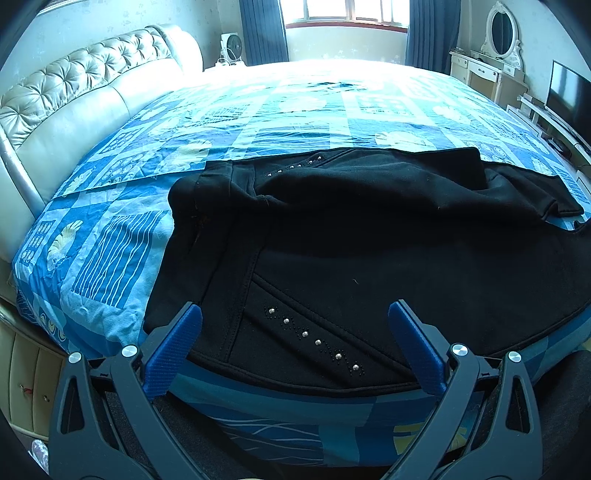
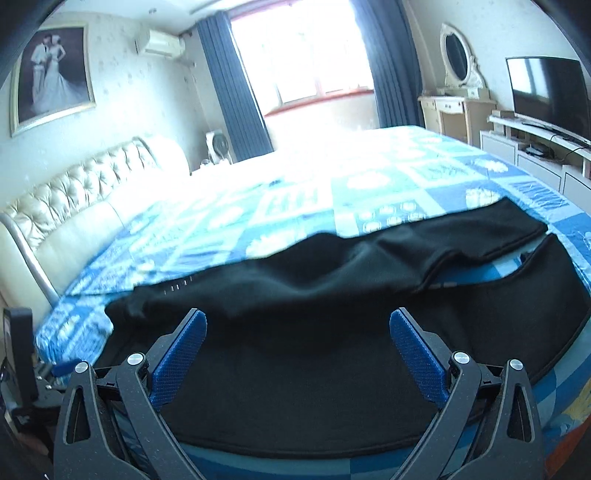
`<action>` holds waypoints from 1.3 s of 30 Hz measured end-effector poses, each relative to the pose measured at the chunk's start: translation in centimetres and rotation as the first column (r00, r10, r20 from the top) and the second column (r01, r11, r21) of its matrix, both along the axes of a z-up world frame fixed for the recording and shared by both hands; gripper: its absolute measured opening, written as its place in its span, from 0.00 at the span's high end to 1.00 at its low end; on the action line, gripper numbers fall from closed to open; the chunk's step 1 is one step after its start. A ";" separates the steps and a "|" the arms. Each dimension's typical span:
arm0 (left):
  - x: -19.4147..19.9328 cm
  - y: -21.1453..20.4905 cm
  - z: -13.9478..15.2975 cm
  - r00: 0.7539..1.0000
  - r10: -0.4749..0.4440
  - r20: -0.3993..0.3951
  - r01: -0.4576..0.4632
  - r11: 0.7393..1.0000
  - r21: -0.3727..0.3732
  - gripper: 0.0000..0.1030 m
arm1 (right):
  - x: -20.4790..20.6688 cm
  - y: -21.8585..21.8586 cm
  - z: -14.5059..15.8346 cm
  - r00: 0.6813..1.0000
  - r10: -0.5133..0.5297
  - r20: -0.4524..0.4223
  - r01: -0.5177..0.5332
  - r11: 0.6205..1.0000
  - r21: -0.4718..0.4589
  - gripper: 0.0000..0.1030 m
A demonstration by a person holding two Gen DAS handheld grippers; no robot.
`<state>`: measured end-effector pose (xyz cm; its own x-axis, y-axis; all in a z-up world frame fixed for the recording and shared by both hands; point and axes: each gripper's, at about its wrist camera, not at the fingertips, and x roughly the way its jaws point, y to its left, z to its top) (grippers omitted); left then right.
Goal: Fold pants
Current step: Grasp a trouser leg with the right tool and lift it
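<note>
Our left gripper [image 1: 294, 317] and right gripper [image 2: 298, 326] gape over black pants [image 1: 369, 251]; only the left view shows the stud rows [image 1: 314, 338].

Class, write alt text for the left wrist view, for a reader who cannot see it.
Black pants with small silver studs lie spread across a bed covered in a blue patterned sheet, waistband toward the left. The open left gripper, with blue fingertips, hovers over the near edge of the pants, holding nothing. Behind are a cream tufted headboard, a bright window and a television.
</note>
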<state>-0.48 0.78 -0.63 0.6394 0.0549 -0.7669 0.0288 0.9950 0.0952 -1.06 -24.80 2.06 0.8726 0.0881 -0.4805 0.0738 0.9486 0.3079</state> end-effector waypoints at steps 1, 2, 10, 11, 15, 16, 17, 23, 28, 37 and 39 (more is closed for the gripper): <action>0.1 0.1 0.0 1.000 -0.003 0.005 0.003 1.000 -0.003 0.02 | 0.3 -0.9 0.2 1.000 0.005 -0.016 -0.005 1.000 0.008 0.04; 0.2 0.3 0.0 1.000 -0.005 0.008 0.005 1.000 -0.008 0.02 | 0.6 -2.1 0.1 0.999 0.024 -0.042 -0.023 1.000 0.016 0.04; 2.0 2.3 -1.5 0.999 0.032 -0.008 -0.033 0.999 -0.038 0.02 | -3.3 -20.7 -2.0 0.980 -0.155 -0.128 0.189 0.927 0.323 0.04; 2.2 2.4 -1.8 0.999 0.037 -0.015 -0.038 0.999 -0.038 0.02 | -4.4 -23.5 -2.6 0.969 -0.207 -0.135 0.242 0.901 0.360 0.04; 3.0 3.0 -2.7 0.997 0.066 -0.040 -0.068 0.997 -0.040 0.02 | -6.7 -32.0 -6.1 0.924 -0.315 -0.215 0.381 0.781 0.495 0.04; 3.1 3.0 -2.9 0.996 0.074 -0.046 -0.076 0.996 -0.040 0.02 | -6.9 -33.5 -7.5 0.917 -0.320 -0.239 0.399 0.735 0.548 0.04; 3.1 3.1 -3.0 0.995 0.081 -0.051 -0.083 0.996 -0.038 0.02 | -7.3 -34.8 -8.9 0.906 -0.329 -0.265 0.422 0.686 0.593 0.04; 3.2 2.9 -3.2 0.992 0.108 -0.066 -0.110 0.994 -0.027 0.02 | -6.3 -36.3 -14.1 0.910 -0.273 -0.312 0.409 0.474 0.779 0.05; 3.1 2.8 -3.6 0.989 0.119 -0.086 -0.122 0.992 -0.023 0.02 | -4.1 -35.6 -14.1 0.913 -0.262 -0.313 0.404 0.477 0.780 0.12; 2.5 2.6 -3.7 0.988 0.124 -0.096 -0.128 0.991 -0.028 0.02 | -4.3 -34.4 -10.3 0.894 -0.380 -0.237 0.435 0.610 0.662 0.83; 2.5 2.4 -3.7 0.988 0.119 -0.096 -0.122 0.992 -0.022 0.02 | -4.7 -32.9 -6.5 0.885 -0.430 -0.180 0.461 0.750 0.475 0.83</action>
<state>1.98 3.21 -4.32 0.5538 0.1047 -0.8260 -0.0839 0.9940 0.0697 -5.80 -57.68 -4.49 0.8456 -0.0678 -0.5294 0.4816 0.5244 0.7022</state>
